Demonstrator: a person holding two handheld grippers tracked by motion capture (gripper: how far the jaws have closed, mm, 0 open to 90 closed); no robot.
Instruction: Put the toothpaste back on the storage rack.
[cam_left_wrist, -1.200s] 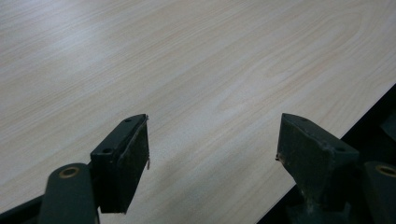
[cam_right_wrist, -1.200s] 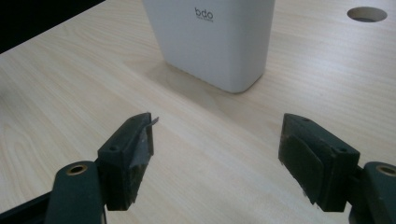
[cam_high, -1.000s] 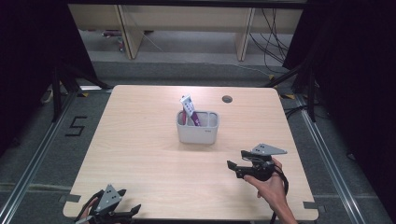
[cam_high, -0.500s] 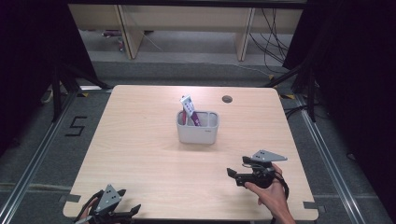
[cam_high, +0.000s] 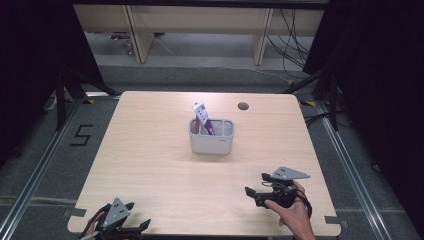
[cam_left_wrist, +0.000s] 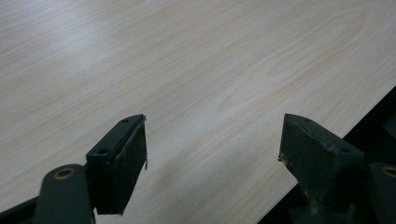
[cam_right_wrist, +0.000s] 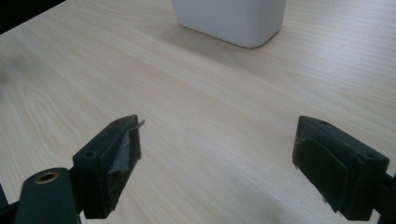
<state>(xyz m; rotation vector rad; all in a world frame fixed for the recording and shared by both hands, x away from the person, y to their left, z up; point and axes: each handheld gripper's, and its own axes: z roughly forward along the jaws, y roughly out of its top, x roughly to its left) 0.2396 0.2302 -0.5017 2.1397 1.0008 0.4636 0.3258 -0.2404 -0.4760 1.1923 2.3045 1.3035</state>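
Note:
A white container (cam_high: 211, 136) stands at the middle of the wooden table (cam_high: 150, 150), and a white and purple tube (cam_high: 204, 119) leans out of its left side. My right gripper (cam_high: 255, 184) rests low over the table near the front right, held by a hand and pointing left toward the container (cam_right_wrist: 231, 21). Its jaws have just been opening and stand wide apart (cam_right_wrist: 217, 144) with only bare wood between them. My left gripper (cam_high: 139, 215) sits at the front left corner. It is open (cam_left_wrist: 212, 144) over the tabletop close to the edge.
A round cable hole (cam_high: 243, 106) sits in the table behind the container. Wooden shelving legs (cam_high: 137, 35) and cables (cam_high: 292, 35) stand beyond the far edge. A "5" mark (cam_high: 81, 135) is on the floor at left.
The right hand has drifted a little toward the near edge of the table, away from the container. The left gripper has stayed where it was.

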